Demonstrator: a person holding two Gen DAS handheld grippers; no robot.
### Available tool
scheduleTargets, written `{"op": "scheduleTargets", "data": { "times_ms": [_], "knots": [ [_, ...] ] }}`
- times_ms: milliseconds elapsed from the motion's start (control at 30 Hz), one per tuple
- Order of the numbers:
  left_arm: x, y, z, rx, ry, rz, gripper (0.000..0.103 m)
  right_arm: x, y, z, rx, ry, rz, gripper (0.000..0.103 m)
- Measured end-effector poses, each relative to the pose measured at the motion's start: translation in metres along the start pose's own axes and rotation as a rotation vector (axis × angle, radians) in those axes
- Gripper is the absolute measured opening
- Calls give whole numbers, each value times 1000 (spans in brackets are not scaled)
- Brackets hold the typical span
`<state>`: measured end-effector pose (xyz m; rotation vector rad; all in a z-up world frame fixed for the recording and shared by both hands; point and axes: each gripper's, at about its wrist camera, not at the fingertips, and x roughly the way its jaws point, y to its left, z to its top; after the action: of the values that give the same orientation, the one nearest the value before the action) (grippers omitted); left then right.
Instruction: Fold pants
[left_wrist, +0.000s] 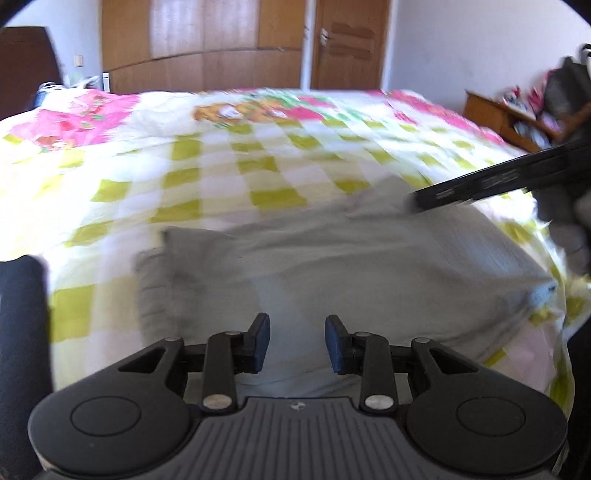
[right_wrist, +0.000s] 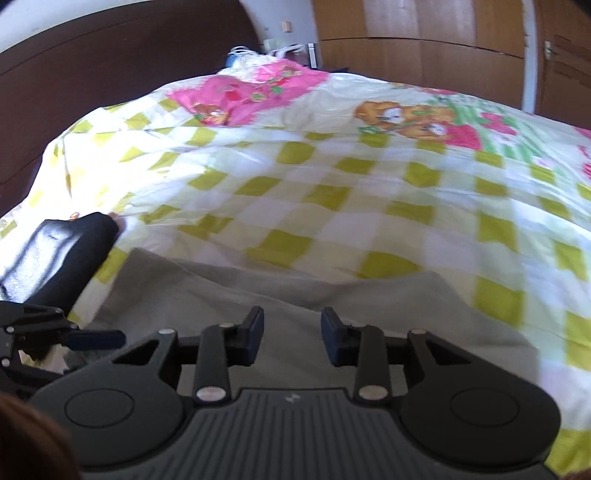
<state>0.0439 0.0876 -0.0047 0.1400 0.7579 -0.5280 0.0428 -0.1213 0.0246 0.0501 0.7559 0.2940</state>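
Grey pants (left_wrist: 369, 266) lie in a folded, rumpled heap on the near part of the checked bedsheet (left_wrist: 221, 166). Above their near edge my left gripper (left_wrist: 297, 325) hovers open, with nothing between its blue pads. The right gripper (left_wrist: 417, 201) reaches in from the right, its tip at the far fold of the pants, held by a gloved hand (left_wrist: 569, 236). In the right wrist view the right gripper (right_wrist: 291, 317) stands open over the pants (right_wrist: 258, 291), its jaws empty. The left gripper (right_wrist: 92, 339) shows at the lower left under a dark sleeve (right_wrist: 62, 251).
The bed (right_wrist: 332, 184) fills both views, with pink cartoon prints toward its far side. A dark headboard (right_wrist: 92, 74) stands at the left, a wooden wardrobe (left_wrist: 203, 40) and door (left_wrist: 351, 44) behind. A cluttered wooden shelf (left_wrist: 517, 118) sits off the bed's right edge.
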Motion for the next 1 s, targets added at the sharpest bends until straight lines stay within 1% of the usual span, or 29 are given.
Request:
{"op": "scheduleTargets", "data": {
  "times_ms": [33, 67, 133, 233, 300, 400, 533, 667, 700, 733, 767, 800, 900, 933, 1000],
  "knots": [
    [6, -5, 1, 13, 32, -11, 45, -14, -17, -8, 28, 2, -42, 36],
    [13, -9, 0, 29, 56, -1, 45, -27, -34, -15, 52, 6, -84, 36],
    [20, -17, 1, 63, 79, 29, 45, -48, -68, -32, 113, 34, -152, 37],
    [16, -25, 11, 56, 73, 36, 45, -61, -105, -55, 220, 86, -167, 38],
    [15, -33, 19, 66, 61, 25, 45, -63, -123, -67, 288, 105, -134, 38],
    [20, -53, 29, 99, 66, -22, 46, -59, -142, -79, 403, 106, -11, 38],
    [39, -77, 34, 154, 80, -50, 46, -45, -157, -80, 464, 98, 144, 39],
    [50, -88, 40, 137, 88, -72, 46, -33, -170, -82, 515, 120, 236, 39],
    [52, -90, 41, 138, 91, -75, 47, -33, -173, -83, 541, 119, 262, 32],
    [55, -93, 42, 141, 94, -78, 47, -31, -176, -84, 576, 120, 296, 24],
    [58, -97, 42, 147, 96, -81, 47, -29, -178, -87, 611, 122, 322, 22],
    [60, -99, 43, 154, 98, -83, 47, -26, -179, -89, 634, 132, 342, 15],
    [64, -107, 44, 162, 103, -84, 47, -27, -178, -90, 628, 109, 330, 7],
    [65, -110, 44, 154, 103, -94, 47, -30, -181, -89, 633, 97, 325, 6],
    [66, -119, 44, 152, 101, -131, 48, -39, -186, -88, 620, 75, 283, 5]
  ]
}}
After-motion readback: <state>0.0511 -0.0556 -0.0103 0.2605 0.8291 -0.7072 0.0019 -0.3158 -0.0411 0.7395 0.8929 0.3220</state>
